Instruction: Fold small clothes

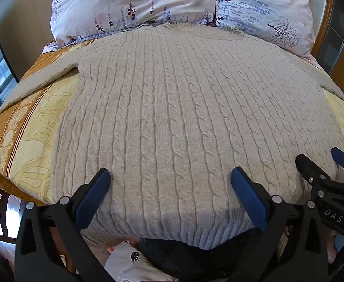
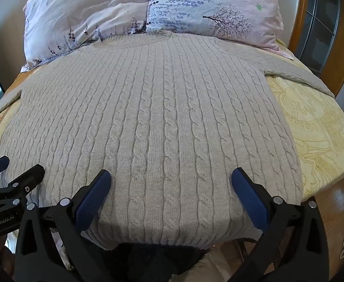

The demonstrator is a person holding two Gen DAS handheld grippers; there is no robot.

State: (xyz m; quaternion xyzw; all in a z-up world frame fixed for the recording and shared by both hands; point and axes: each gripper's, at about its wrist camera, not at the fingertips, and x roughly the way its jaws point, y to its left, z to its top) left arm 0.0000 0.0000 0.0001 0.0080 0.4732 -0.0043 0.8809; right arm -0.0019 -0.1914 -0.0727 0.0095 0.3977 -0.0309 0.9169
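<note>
A beige cable-knit sweater [image 1: 172,122] lies spread flat, front up, on a bed covered with a yellow and orange patterned bedspread [image 1: 30,141], its neckline at the far end against the pillows and its ribbed hem hanging just over the near edge. At far left, its left sleeve [image 1: 42,80] runs out and down across the orange border of the bedspread. Beyond the collar sit two floral pillows side by side, a pale lilac one [image 1: 129,2] and a blue-and-pink one with a tree print [image 1: 266,11]. The left gripper [image 1: 170,178] hovers above the lower part of the sweater near the hem, its blue-padded fingers [image 1: 93,195] spread wide apart with nothing between them. Just to its right, the right gripper [image 2: 172,179] is likewise over the sweater's lower part, with its jaws wide apart and nothing held; whether either touches the knit cannot be told. In the right wrist view, the sweater's right sleeve [image 2: 299,75] stretches out toward the bed's right side over the yellow bedspread, and a wooden door frame [image 2: 301,23] stands beyond.
</note>
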